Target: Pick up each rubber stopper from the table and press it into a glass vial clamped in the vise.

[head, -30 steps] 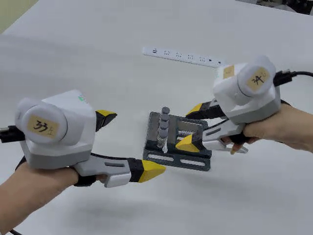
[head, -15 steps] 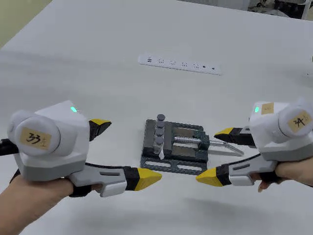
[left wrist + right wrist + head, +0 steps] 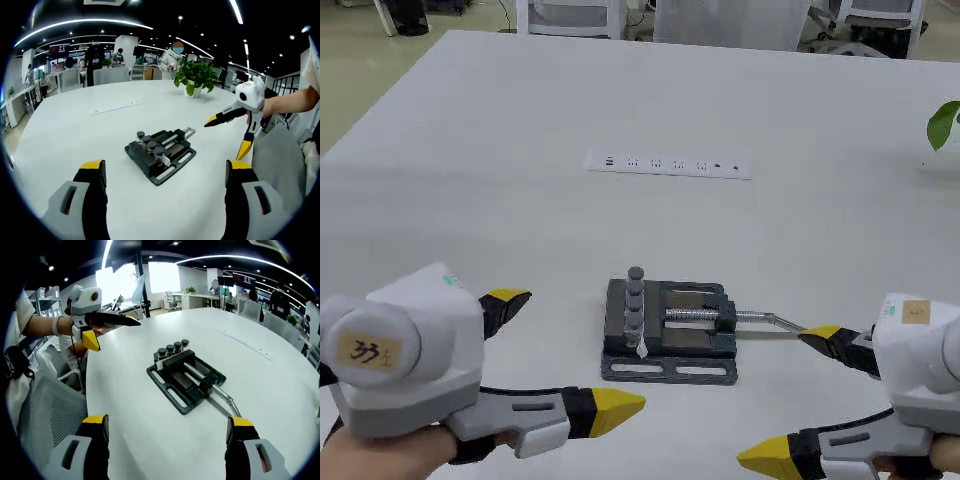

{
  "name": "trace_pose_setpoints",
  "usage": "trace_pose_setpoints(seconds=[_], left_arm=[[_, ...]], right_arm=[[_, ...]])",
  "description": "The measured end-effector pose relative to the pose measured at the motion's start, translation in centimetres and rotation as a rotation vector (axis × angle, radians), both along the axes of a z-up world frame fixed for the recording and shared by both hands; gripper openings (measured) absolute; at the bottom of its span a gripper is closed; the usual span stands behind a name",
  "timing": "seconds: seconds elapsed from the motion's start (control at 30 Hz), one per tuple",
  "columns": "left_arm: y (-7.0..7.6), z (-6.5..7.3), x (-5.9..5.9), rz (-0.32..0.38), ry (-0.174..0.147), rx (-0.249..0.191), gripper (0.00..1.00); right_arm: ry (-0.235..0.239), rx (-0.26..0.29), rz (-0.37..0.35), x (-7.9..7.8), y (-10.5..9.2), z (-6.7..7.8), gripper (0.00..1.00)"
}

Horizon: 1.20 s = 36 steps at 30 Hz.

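Vials (image 3: 635, 318) in vise (image 3: 712, 342), frame centre, stopper-capped, row running up-frame. Left gripper (image 3: 572, 350) lower left, seemingly nearer; right gripper (image 3: 785, 397) lower right. Both spread wide, empty.

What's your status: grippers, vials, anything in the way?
Open and empty: left gripper, right gripper, flanking the vise. Four vials clamped, stoppers on all. Beyond it the power strip, not in the way.
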<state>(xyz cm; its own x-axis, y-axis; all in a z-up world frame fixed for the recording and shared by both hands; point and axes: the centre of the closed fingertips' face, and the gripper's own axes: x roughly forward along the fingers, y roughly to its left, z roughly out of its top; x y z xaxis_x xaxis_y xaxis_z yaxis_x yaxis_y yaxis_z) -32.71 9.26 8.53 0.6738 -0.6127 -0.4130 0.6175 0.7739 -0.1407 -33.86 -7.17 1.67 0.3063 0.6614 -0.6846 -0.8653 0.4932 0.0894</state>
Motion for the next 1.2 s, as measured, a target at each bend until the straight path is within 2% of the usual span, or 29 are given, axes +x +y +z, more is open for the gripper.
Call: trace_pose_setpoints(seconds=[0.07, 0.13, 0.37, 0.43, 0.67, 0.87, 1.2], left_arm=[[-0.2, 0.3, 0.0, 0.000, -0.008, -0.002, 0.99], [-0.4, 0.3, -0.2, 0.003, -0.002, 0.005, 0.99], [-0.2, 0.2, -0.5, 0.025, 0.003, 0.008, 0.99], [-0.2, 0.3, -0.5, 0.029, 0.003, 0.010, 0.99], [0.0, 0.3, -0.7, 0.023, -0.006, 0.020, 0.99], [-0.3, 0.6, -0.6, 0.013, -0.011, 0.021, 0.99], [-0.9, 0.9, -1.1, 0.003, -0.012, 0.016, 0.99]], right_arm=[[-0.011, 0.015, -0.012, -0.2, 0.2, 0.5, 0.97], [-0.002, 0.045, -0.031, -0.2, 0.2, 0.5, 0.97], [0.003, 0.042, -0.035, -0.3, 0.0, -0.4, 0.99], [0.004, 0.065, -0.046, -0.2, 0.3, -0.1, 0.99], [-0.018, 0.093, -0.063, -0.1, 0.6, 0.8, 0.99], [-0.024, 0.096, -0.084, -0.1, 0.3, 0.8, 0.99], [-0.020, 0.097, -0.101, -1.1, -0.4, 0.7, 0.99]])
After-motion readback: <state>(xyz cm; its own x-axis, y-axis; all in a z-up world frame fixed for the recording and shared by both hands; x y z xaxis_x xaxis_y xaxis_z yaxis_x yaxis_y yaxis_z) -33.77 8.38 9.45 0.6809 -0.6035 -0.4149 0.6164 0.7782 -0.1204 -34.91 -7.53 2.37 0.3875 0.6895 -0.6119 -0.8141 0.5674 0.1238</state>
